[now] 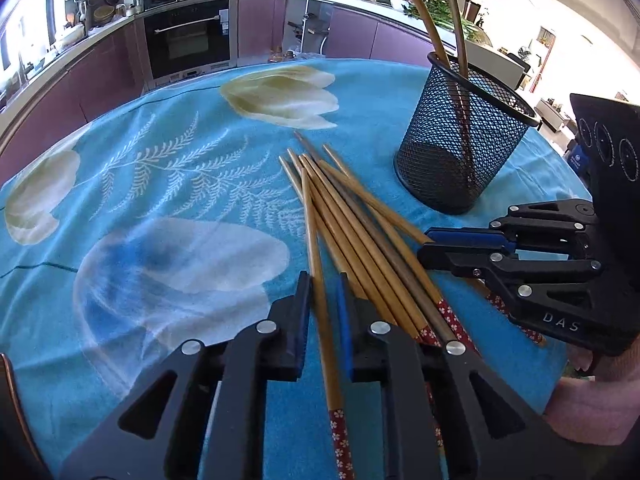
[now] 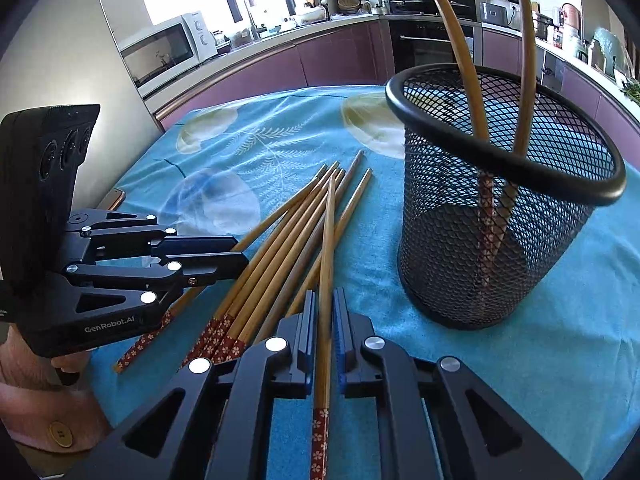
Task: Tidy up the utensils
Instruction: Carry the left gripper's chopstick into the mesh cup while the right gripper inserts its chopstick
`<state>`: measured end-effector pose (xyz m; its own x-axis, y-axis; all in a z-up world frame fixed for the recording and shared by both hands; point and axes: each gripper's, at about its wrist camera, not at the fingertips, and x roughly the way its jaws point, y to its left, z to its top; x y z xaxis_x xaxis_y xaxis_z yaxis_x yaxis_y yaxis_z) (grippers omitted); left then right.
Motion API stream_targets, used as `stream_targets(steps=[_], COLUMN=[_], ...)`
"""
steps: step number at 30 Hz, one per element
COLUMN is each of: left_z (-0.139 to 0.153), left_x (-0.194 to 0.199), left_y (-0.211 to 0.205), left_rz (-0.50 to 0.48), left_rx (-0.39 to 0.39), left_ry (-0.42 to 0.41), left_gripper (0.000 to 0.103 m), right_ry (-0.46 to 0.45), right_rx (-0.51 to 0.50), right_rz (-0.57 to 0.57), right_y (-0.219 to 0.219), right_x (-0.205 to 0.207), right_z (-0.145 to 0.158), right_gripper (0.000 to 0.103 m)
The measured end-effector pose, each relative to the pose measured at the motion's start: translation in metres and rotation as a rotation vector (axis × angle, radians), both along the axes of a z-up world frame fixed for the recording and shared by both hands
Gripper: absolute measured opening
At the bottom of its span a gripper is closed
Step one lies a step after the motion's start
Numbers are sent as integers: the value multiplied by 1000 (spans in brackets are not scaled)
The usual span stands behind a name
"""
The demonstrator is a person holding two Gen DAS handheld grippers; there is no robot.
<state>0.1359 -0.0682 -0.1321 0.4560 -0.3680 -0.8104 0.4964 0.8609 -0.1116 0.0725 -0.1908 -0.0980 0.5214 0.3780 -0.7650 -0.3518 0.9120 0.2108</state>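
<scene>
Chopstick between each hand-held gripper's narrowed fingers, contact unclear.

Bamboo chopsticks lie heaped beside mesh holder.

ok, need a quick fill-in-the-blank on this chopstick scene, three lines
The black wire-mesh cup holds ___ chopsticks.
The loose bamboo chopsticks lie on a ___ floral tablecloth.
The left gripper and right gripper each straddle ___ chopstick.
Missing words: two; blue; one.
</scene>
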Motion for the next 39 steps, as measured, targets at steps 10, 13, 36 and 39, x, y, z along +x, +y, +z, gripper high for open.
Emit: stream_targets(steps=[10, 13, 36, 39], left_z=[28, 47, 170, 182], left_x=[-11, -17, -38, -32], left_y=[6, 10, 26, 16], left_rz=[-4, -22, -80, -88], left_rx=[-54, -101, -400, -425], left_ry=[-56, -80, -296, -315], left_gripper=[7, 7, 7, 7], right_ry=[-116, -156, -378, -410], right_rx=[55, 84, 154, 155], right_rz=[7, -4, -67, -68], right_y=[-20, -28, -82, -88], right_x=[-20, -26, -43, -42], right_z=[37, 52, 131, 146], right_gripper=[6, 6, 6, 6])
